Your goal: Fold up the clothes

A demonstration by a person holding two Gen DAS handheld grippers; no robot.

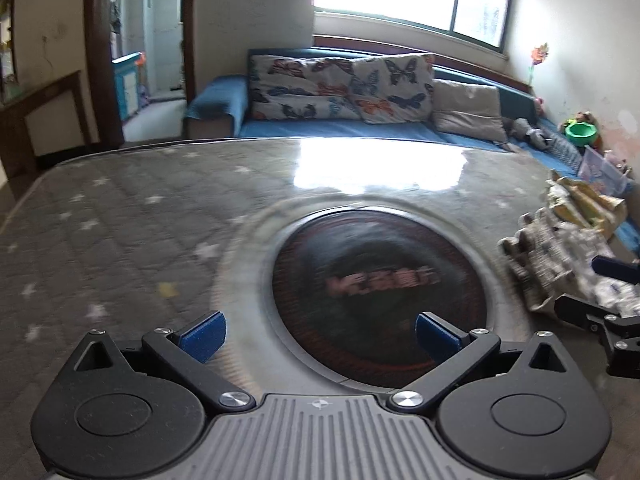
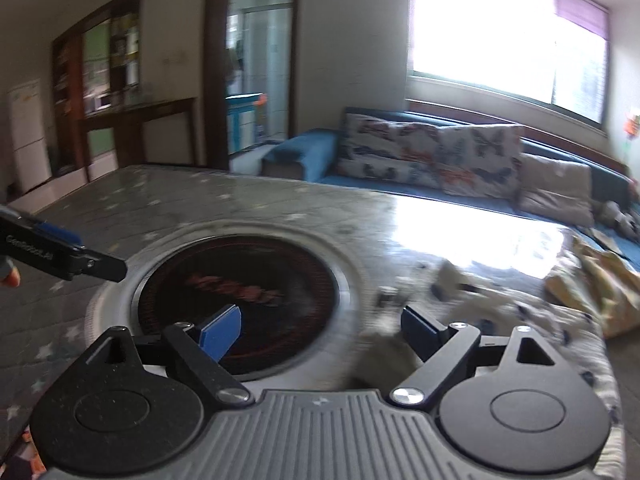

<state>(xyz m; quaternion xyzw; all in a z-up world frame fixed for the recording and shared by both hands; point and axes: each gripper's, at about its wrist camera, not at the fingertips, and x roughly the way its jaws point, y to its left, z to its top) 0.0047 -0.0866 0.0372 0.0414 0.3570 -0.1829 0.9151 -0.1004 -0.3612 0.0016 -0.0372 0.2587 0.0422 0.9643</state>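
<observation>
A heap of light patterned clothes lies at the right end of the table; in the right wrist view it spreads ahead and to the right, with a yellow garment behind it. My left gripper is open and empty above the dark round hob. My right gripper is open and empty, its right finger at the edge of the clothes. The right gripper also shows at the right edge of the left wrist view. The left gripper shows at the left of the right wrist view.
The table has a grey quilted star cover under glass, with a round hob set in the middle. A blue sofa with butterfly cushions stands behind it under a window. A doorway and wooden cabinet are at the left.
</observation>
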